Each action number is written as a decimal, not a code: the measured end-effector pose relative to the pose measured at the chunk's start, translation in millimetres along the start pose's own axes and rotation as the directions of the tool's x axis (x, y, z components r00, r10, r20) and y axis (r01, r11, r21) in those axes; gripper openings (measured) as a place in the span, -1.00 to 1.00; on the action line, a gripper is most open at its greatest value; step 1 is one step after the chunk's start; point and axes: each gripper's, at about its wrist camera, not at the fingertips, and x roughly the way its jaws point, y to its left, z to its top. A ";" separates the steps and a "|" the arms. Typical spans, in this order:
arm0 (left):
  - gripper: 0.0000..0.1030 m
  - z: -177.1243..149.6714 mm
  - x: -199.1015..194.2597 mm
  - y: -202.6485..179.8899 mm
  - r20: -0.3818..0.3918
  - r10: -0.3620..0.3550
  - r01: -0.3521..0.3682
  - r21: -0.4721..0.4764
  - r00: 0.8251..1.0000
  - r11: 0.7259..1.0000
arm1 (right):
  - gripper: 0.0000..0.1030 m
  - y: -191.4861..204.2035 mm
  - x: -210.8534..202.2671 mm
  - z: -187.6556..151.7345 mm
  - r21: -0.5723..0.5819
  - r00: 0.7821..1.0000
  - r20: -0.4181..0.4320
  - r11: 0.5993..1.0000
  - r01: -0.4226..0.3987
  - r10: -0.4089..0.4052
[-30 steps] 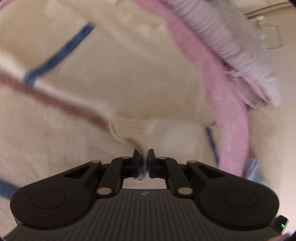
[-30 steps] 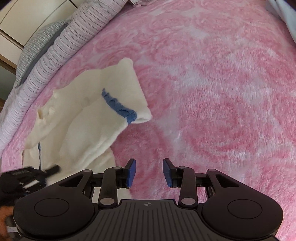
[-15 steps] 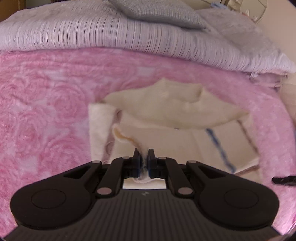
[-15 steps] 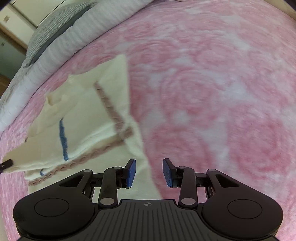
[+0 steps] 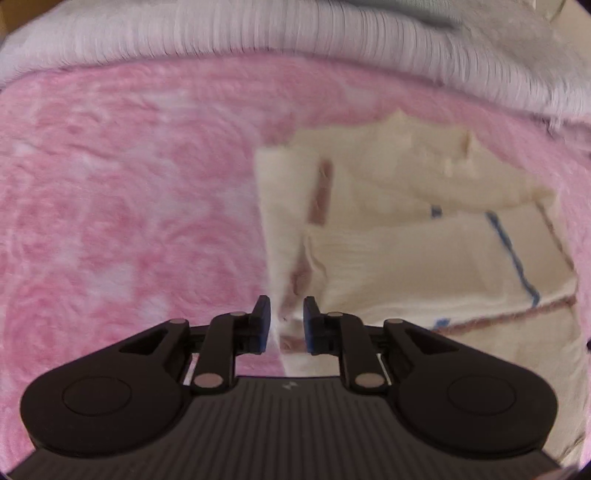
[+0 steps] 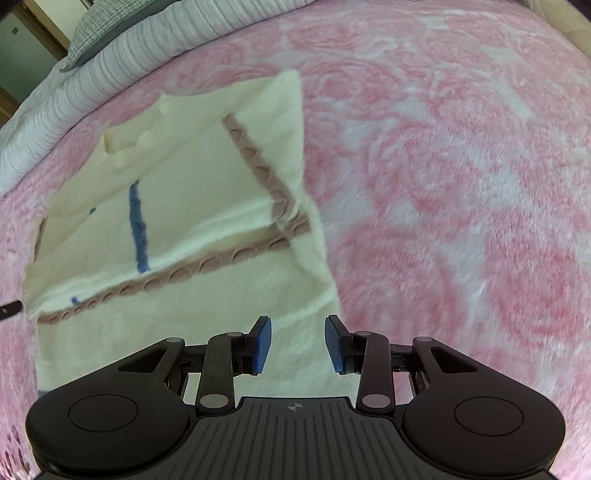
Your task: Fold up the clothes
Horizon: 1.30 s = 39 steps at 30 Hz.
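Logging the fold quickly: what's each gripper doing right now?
Left gripper: jaws opening, cream sweater edge between them, pads not pressing.
Right gripper: open, holding nothing, above the sweater.

Fuzzy cream knit garment [image 6: 192, 206], plush pink fleece blanket [image 6: 461, 184], ribbed white bedding [image 5: 258, 29]

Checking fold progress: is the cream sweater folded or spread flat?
Folded: the cream sweater lies in overlapping layers, brown trim crossing itself, on the pink blanket.
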 end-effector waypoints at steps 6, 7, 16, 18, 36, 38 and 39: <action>-0.66 -1.8 18.7 -21.7 -0.018 -0.060 0.061 0.094 0.998 0.994 | -0.30 26.5 -0.9 -21.0 -0.019 1.000 -0.018 1.000 0.021 -0.021; -0.62 -2.6 26.5 -20.9 -0.053 -0.046 0.050 0.084 0.998 0.995 | -0.30 33.1 -2.6 -26.1 -0.031 0.999 -0.019 0.999 0.029 -0.030; -0.63 -10.4 -69.2 -43.9 -0.088 0.023 -0.009 0.159 0.996 0.987 | -0.30 97.4 -86.0 -74.4 -0.118 0.993 0.112 0.991 0.060 -0.047; -0.45 -14.8 -107.3 -52.2 -0.077 0.042 -0.029 0.165 0.996 0.986 | -0.30 114.7 -108.0 -85.6 -0.125 0.990 0.128 0.990 0.069 -0.053; -0.25 -97.4 -305.3 -131.1 0.031 0.178 -0.178 0.009 0.984 0.984 | -0.30 134.5 -223.0 -135.8 -0.251 0.984 0.165 0.962 0.103 -0.063; -0.25 -114.4 -315.5 -150.2 0.031 0.186 -0.186 -0.011 0.982 0.983 | -0.30 119.1 -232.5 -142.6 -0.275 0.987 0.157 0.958 0.084 -0.042; -0.24 -123.6 -320.7 -160.2 0.031 0.189 -0.189 -0.020 0.981 0.982 | -0.30 110.7 -236.7 -145.8 -0.287 0.989 0.147 0.955 0.073 -0.031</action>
